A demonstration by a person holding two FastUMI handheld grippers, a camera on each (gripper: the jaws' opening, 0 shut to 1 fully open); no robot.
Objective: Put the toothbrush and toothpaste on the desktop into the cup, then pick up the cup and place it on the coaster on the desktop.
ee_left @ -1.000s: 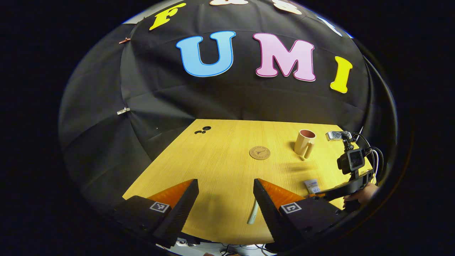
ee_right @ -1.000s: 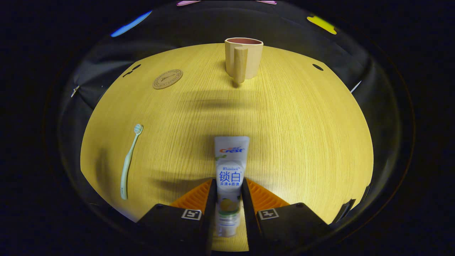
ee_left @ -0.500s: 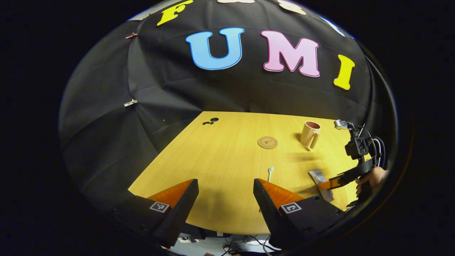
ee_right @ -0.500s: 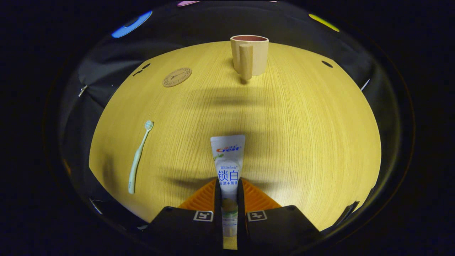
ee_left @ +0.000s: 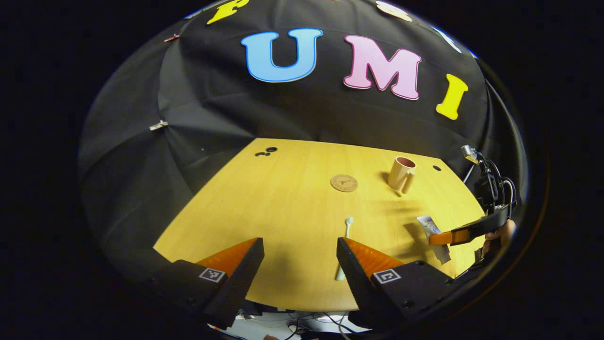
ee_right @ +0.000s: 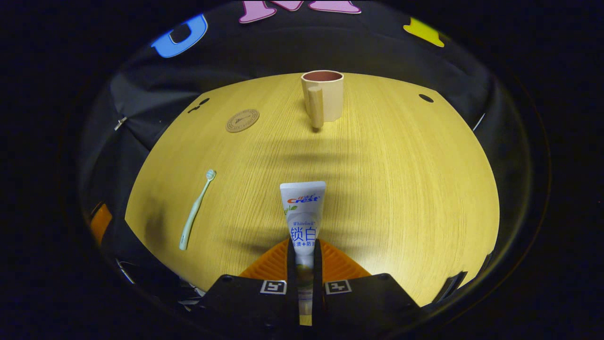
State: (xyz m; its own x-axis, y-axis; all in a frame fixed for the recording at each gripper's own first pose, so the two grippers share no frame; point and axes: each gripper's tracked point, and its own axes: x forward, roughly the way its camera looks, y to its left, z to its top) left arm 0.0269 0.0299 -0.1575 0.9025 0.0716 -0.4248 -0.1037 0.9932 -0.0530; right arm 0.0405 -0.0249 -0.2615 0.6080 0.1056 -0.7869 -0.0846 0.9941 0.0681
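Toothpaste [ee_right: 303, 212] pinched level in right gripper [ee_right: 304, 264] above desktop [ee_right: 401, 189]; left gripper [ee_left: 298, 264] spread.

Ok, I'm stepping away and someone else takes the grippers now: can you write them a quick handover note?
Right gripper: shut on the toothpaste, tube pointing toward the cup.
Left gripper: open, holding nothing, near the table's front edge.
Toothbrush: flat on the table. Cup: upright, with nothing seen in it. Coaster: bare.
Done: toothpaste gripped.
Left: toothpaste into cup, toothbrush into cup, cup onto coaster.
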